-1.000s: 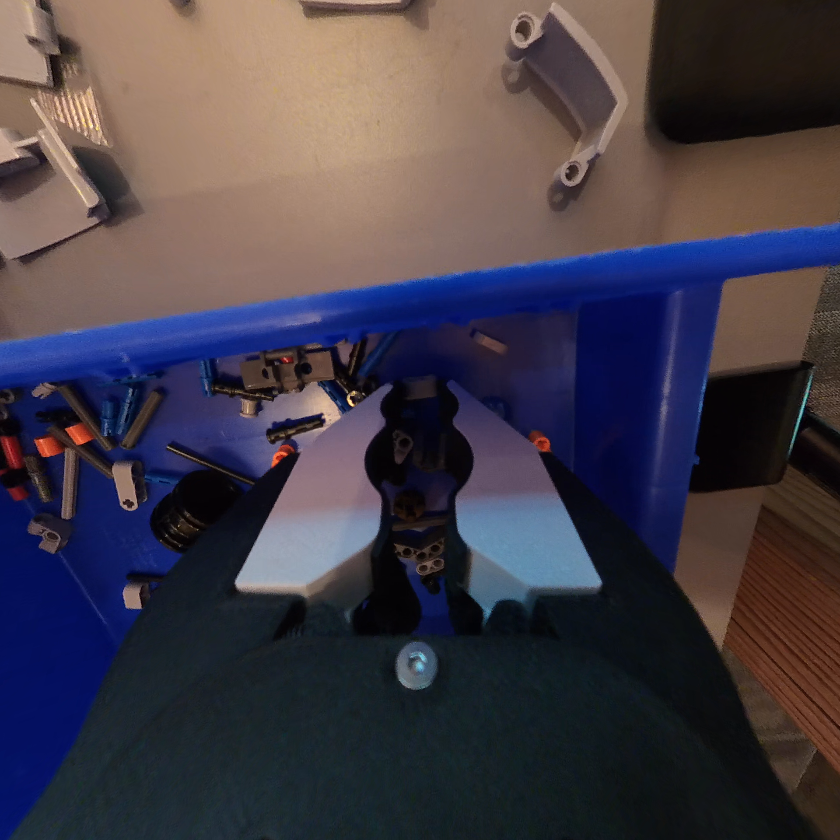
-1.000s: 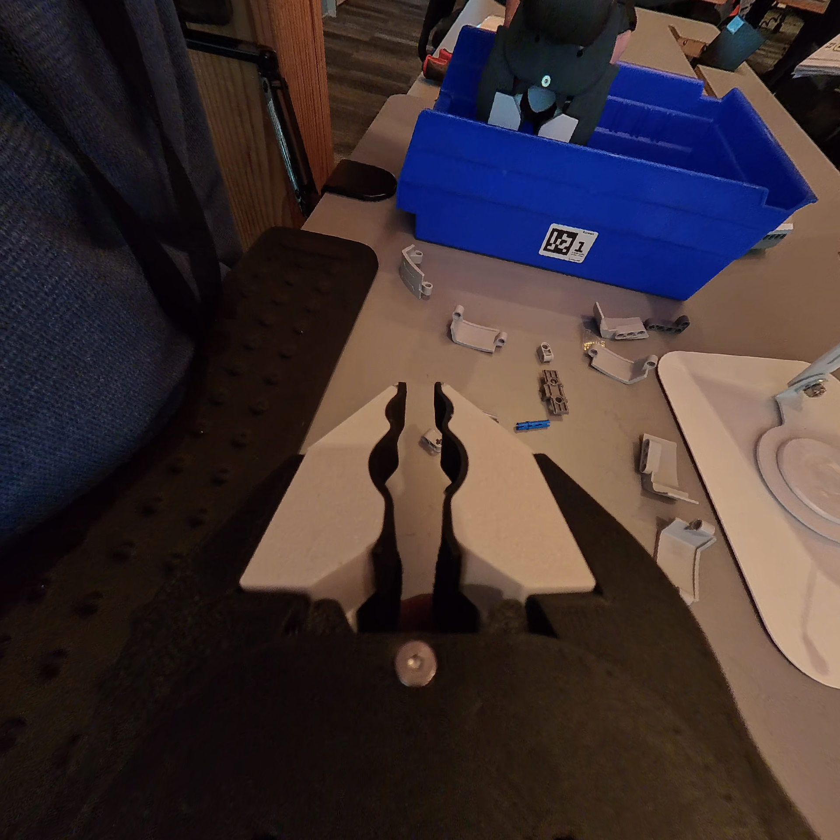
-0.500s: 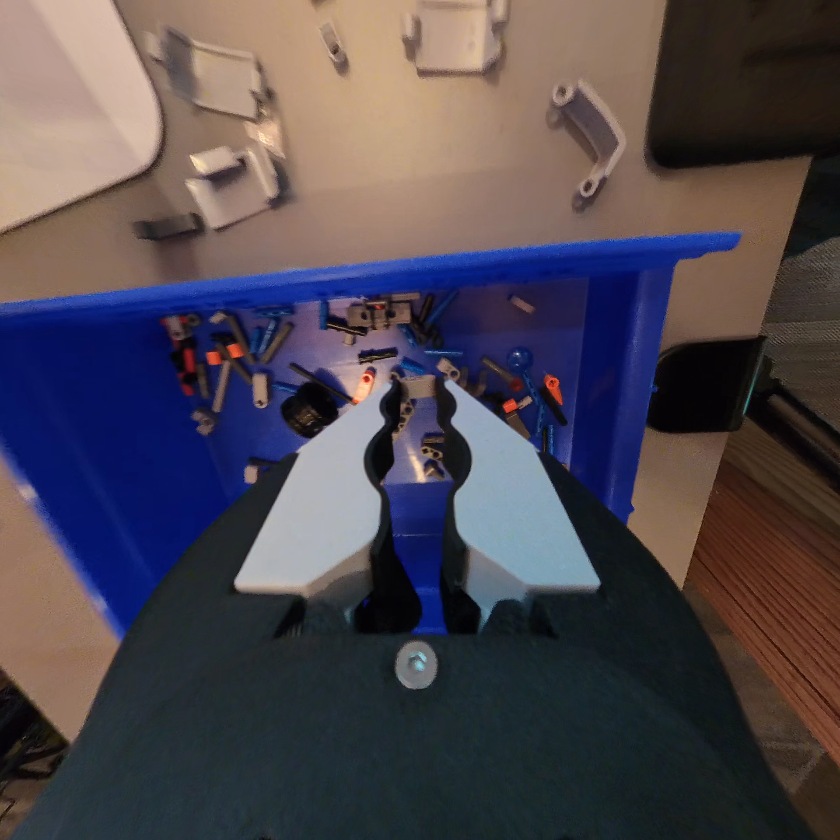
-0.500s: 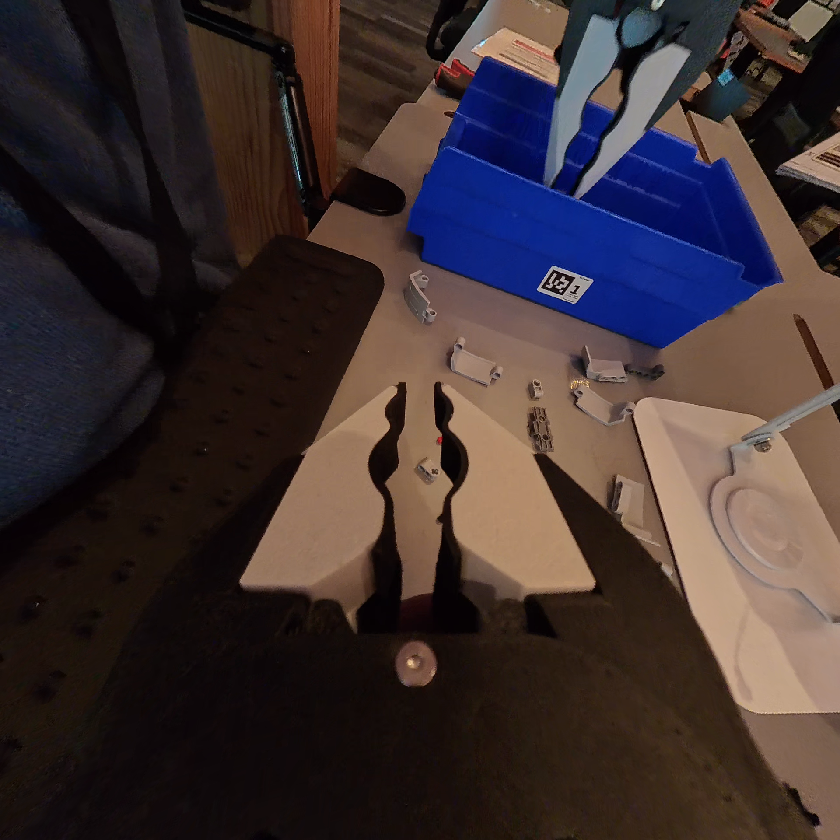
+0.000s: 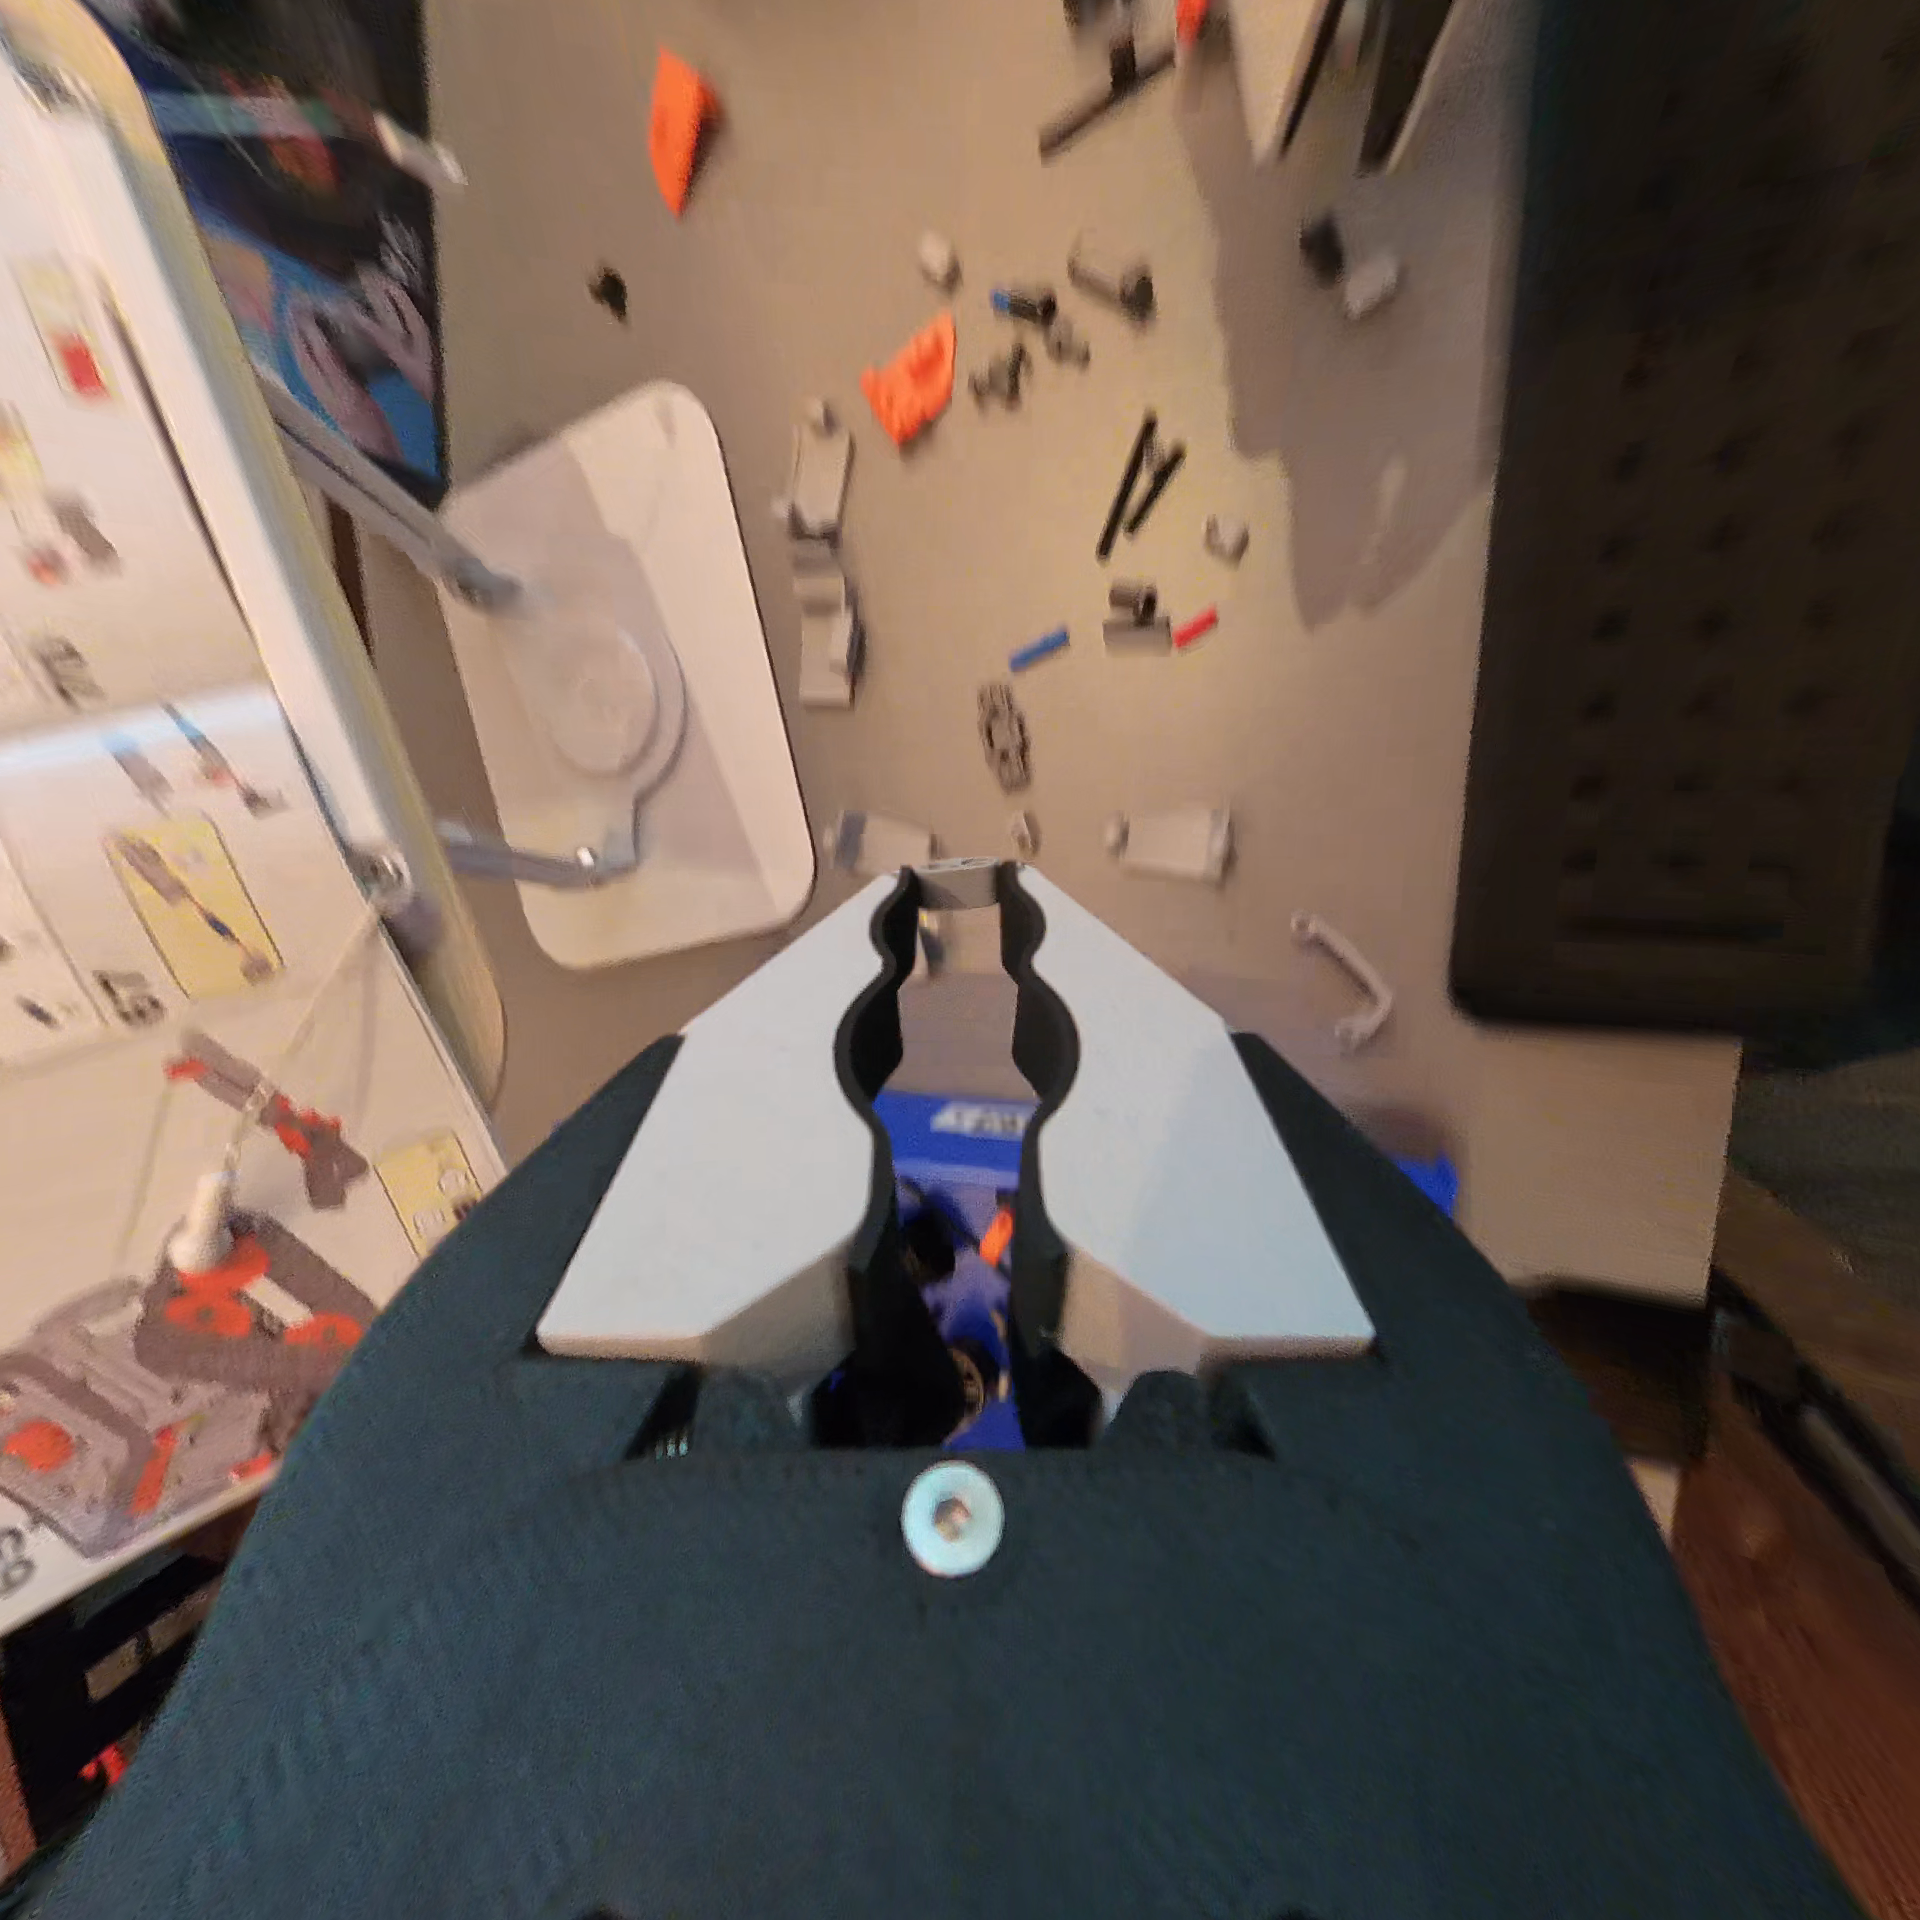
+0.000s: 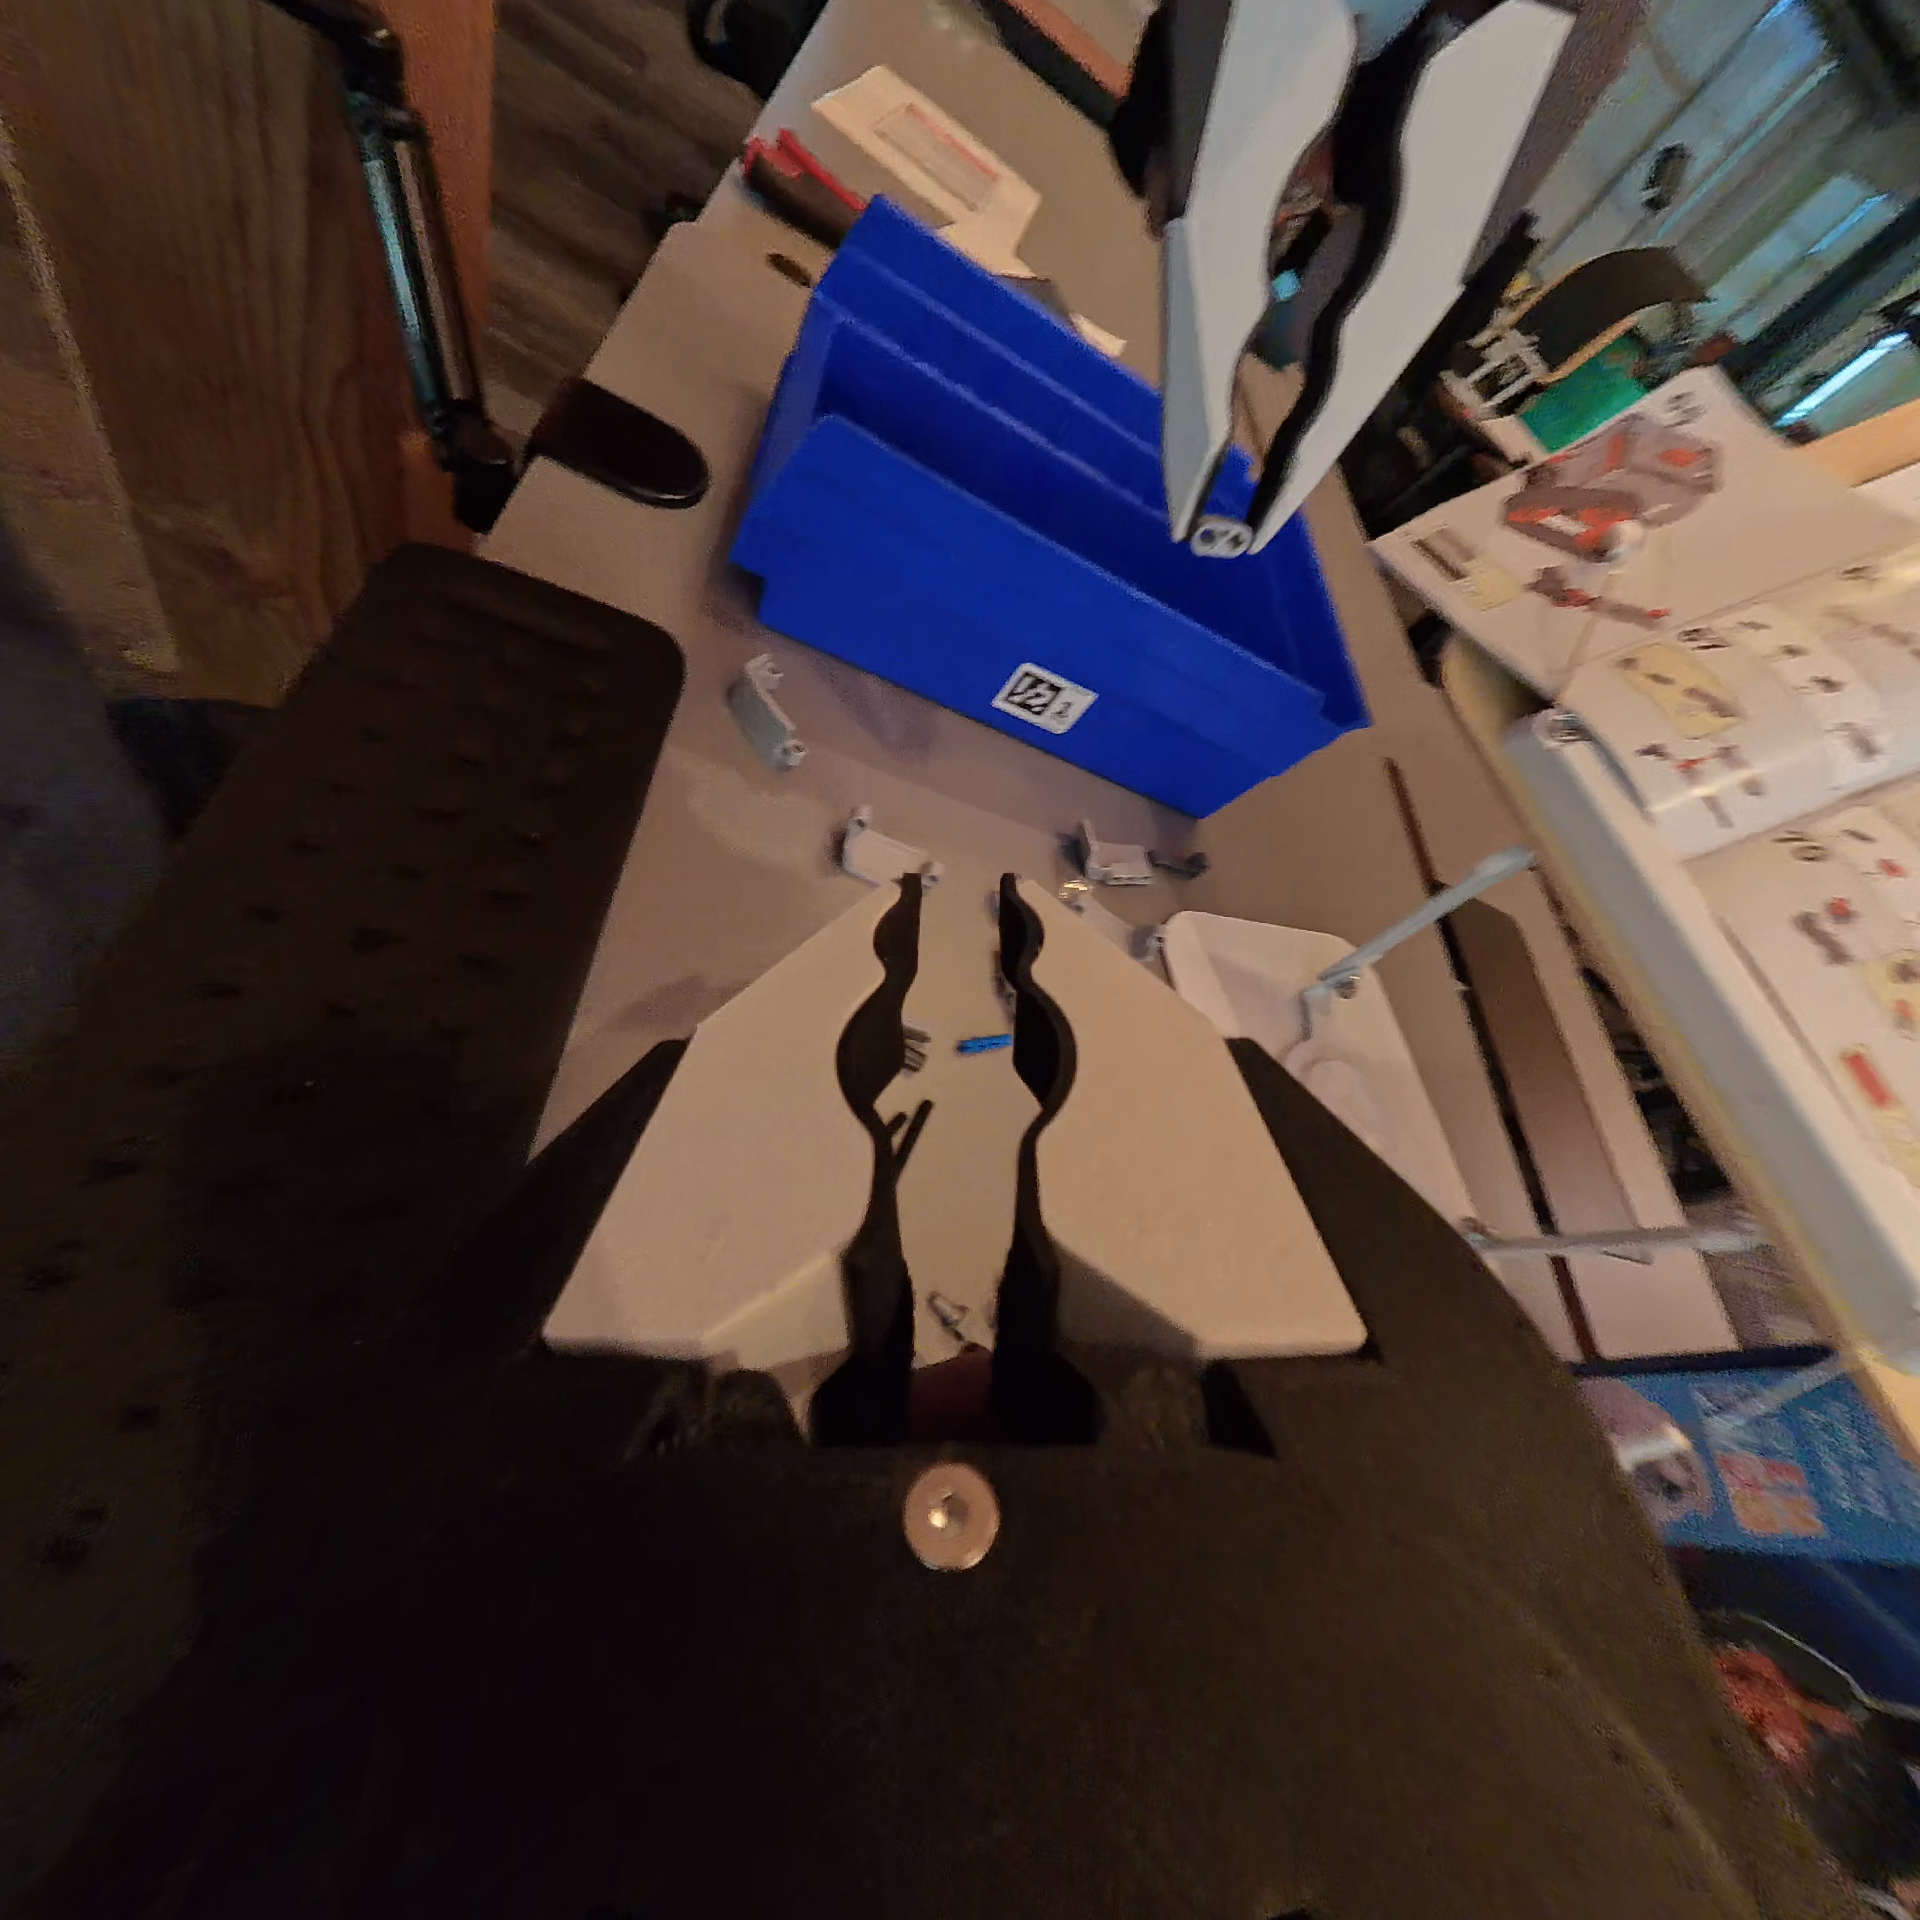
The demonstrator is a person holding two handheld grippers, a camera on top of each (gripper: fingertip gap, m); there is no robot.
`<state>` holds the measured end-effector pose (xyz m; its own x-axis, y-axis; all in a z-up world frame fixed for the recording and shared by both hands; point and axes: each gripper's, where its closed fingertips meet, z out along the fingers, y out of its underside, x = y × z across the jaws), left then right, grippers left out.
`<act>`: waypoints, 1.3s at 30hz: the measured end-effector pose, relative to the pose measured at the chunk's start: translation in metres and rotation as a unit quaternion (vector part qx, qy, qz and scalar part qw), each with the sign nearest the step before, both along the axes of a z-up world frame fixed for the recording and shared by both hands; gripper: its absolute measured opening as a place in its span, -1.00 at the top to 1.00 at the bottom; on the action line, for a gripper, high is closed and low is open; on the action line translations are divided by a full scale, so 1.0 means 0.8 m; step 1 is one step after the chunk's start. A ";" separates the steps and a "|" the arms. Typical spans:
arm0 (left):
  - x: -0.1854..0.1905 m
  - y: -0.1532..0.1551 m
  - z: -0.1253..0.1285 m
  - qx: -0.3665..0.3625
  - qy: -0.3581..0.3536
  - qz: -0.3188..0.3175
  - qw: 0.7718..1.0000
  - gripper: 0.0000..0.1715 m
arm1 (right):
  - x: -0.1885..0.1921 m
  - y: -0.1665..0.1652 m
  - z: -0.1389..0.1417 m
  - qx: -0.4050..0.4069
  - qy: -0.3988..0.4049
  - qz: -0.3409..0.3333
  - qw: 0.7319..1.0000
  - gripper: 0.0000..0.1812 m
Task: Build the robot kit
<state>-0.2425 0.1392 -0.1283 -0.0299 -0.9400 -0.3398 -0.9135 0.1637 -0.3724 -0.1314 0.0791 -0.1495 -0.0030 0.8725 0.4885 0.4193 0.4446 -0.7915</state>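
A grey table (image 6: 665, 914) stands on dark wood floor (image 6: 582, 135) in dim warm light, with a wooden post (image 6: 208, 343) at its left, a black perforated mat (image 6: 343, 883) near left, and bright windows (image 6: 1766, 187) far right.

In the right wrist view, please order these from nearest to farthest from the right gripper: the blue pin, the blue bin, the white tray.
1. blue pin, between the right gripper fingers
2. white tray, right
3. blue bin, beyond the tips
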 end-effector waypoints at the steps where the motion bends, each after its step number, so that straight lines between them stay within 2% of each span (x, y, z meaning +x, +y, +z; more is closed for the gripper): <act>1: 0.020 -0.005 0.006 0.008 -0.022 -0.001 1.000 0.85 | 0.005 0.003 0.009 0.011 0.009 -0.015 1.000 0.86; 7: 0.117 -0.025 0.030 0.083 -0.123 0.024 0.989 0.85 | 0.032 -0.001 0.054 0.041 0.061 -0.051 0.996 0.86; 10: 0.152 -0.029 0.023 0.093 -0.158 0.044 0.982 0.85 | 0.049 -0.002 0.068 0.034 0.073 -0.070 0.994 0.85; 12: 0.182 -0.040 0.020 0.072 -0.203 0.038 0.976 0.85 | 0.065 -0.005 0.076 0.043 0.074 -0.087 0.993 0.84; 15: 0.215 -0.040 0.018 0.098 -0.238 0.044 0.965 0.85 | 0.093 -0.012 0.087 0.055 0.076 -0.103 0.990 0.84; 19: 0.254 -0.029 0.008 0.119 -0.274 0.064 0.952 0.85 | 0.139 -0.007 0.081 0.021 0.076 -0.128 0.989 0.83; 23: 0.284 -0.023 -0.007 0.166 -0.276 0.059 0.945 0.85 | 0.184 0.007 0.062 0.006 0.049 -0.167 0.985 0.82; 27: 0.316 -0.024 -0.015 0.187 -0.300 0.044 0.935 0.85 | 0.207 0.014 0.054 -0.016 0.036 -0.169 0.985 0.81; 29: 0.321 -0.014 -0.020 0.220 -0.298 0.046 0.928 0.85 | 0.215 0.020 0.052 -0.031 0.041 -0.170 0.984 0.81; 39: 0.332 0.000 -0.026 0.273 -0.336 0.043 0.900 0.85 | 0.211 0.055 0.037 -0.146 0.106 -0.147 0.973 0.78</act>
